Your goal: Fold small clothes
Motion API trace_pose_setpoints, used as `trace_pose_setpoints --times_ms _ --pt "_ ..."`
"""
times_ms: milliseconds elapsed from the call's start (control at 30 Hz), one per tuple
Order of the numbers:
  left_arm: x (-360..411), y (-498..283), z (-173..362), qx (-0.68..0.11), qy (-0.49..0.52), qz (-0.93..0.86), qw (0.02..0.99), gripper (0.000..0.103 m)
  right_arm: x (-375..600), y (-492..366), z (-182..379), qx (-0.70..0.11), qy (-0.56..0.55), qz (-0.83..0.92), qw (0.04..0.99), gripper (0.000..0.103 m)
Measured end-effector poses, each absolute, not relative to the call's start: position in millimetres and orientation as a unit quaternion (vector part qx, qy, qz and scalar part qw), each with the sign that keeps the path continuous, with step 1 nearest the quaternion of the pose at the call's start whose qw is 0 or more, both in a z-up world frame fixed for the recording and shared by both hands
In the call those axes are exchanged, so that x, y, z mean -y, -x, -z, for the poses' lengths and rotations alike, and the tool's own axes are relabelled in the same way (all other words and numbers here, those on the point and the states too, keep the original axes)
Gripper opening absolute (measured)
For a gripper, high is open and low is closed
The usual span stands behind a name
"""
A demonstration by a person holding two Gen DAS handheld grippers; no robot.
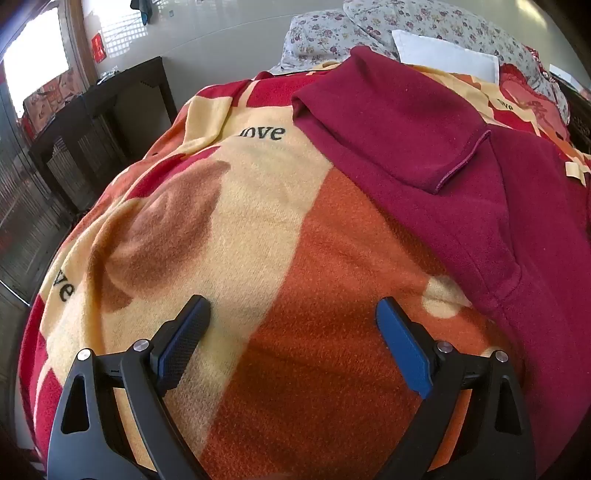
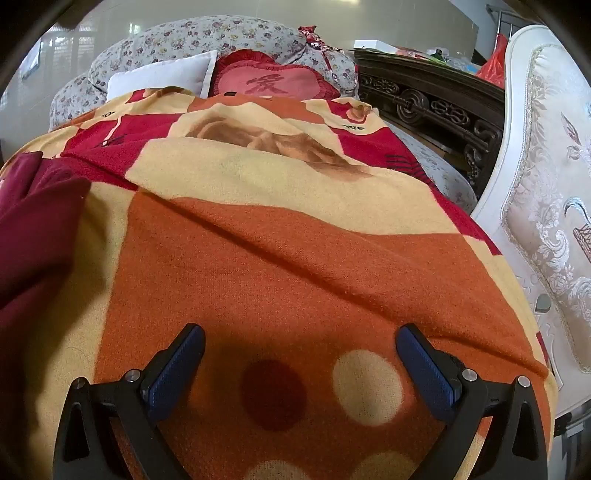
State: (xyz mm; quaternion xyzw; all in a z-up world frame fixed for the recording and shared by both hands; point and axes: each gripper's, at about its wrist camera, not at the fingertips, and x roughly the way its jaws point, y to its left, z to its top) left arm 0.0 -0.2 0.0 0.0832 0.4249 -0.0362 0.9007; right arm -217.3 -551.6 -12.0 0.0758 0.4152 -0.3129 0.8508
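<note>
A maroon short-sleeved shirt (image 1: 461,184) lies spread on a patterned orange, yellow and red blanket (image 1: 295,295). One sleeve is laid over its body. In the left wrist view it fills the right side. My left gripper (image 1: 293,314) is open and empty, above the blanket to the left of the shirt. In the right wrist view the shirt (image 2: 33,236) shows at the left edge. My right gripper (image 2: 299,343) is open and empty above the blanket (image 2: 295,258), to the right of the shirt.
Floral pillows (image 1: 369,26), a white pillow (image 2: 162,77) and a red heart cushion (image 2: 269,83) lie at the bed's far end. A dark wooden cabinet (image 1: 92,129) stands left of the bed. A carved dark bench (image 2: 432,107) and a cream upholstered headboard (image 2: 546,184) stand on the right.
</note>
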Motion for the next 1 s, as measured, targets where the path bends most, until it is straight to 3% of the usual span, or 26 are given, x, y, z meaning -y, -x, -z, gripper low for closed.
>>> trace_pose_setpoints --times_ms 567,800,1000 --pt "-6.5 1.1 -3.7 -0.425 -0.086 0.034 0.900 0.093 552.1 215.9 12.0 -0.415 -0.075 0.313 0.851 0.103" --pt "-4.0 21.8 -28.3 -0.428 -0.050 0.049 0.901 0.092 555.4 214.7 10.6 -0.416 -0.074 0.313 0.851 0.103" --pt "27.4 54.6 -53.0 -0.412 -0.087 0.089 0.903 0.093 554.9 213.3 11.5 -0.416 -0.073 0.313 0.851 0.103"
